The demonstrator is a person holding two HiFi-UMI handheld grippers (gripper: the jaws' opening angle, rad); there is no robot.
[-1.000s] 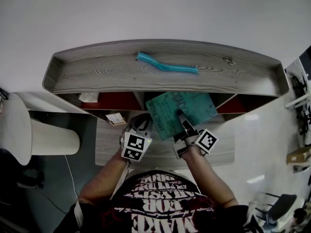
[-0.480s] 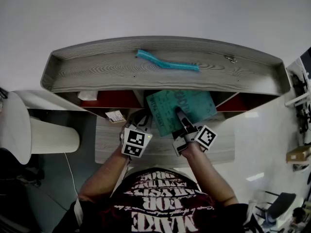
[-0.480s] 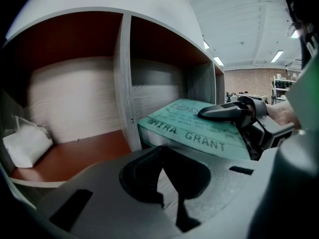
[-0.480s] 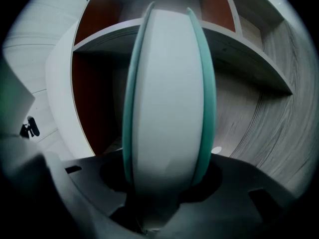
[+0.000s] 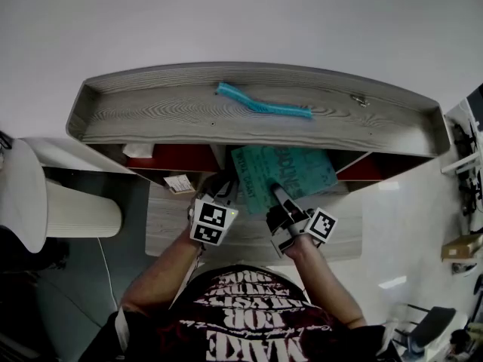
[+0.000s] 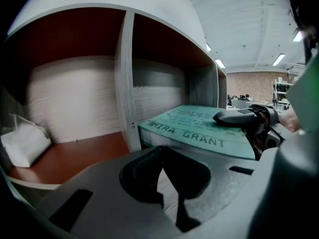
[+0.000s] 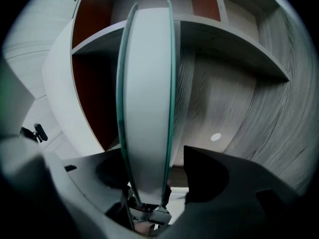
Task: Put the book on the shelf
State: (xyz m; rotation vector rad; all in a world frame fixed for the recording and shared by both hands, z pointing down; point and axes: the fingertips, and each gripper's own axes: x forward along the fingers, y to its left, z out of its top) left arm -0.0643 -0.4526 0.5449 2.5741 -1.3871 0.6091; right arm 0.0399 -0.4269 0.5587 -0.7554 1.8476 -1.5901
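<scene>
The teal book (image 5: 283,173) lies flat, its far part inside the shelf's (image 5: 151,111) middle compartment and its near part sticking out over the lower board. My right gripper (image 5: 281,198) has the book's near edge between its jaws. These have just been opening, and a gap shows beside the cover (image 7: 147,108), so the pads do not press. In the left gripper view the right gripper's upper finger (image 6: 244,117) hovers over the book's cover (image 6: 199,128). My left gripper (image 5: 223,191) hangs left of the book, shut and holding nothing (image 6: 162,166).
A teal coiled cord (image 5: 260,105) and a small metal piece (image 5: 356,96) lie on the shelf's top. A white bag (image 6: 25,143) sits in the red-floored left compartment. A paper tag (image 5: 179,183) lies on the lower board. A white cylinder (image 5: 75,217) stands at the left.
The right gripper's jaws have spread apart round the book's near edge. The book has turned slightly squarer to the shelf. The left gripper has stayed put.
</scene>
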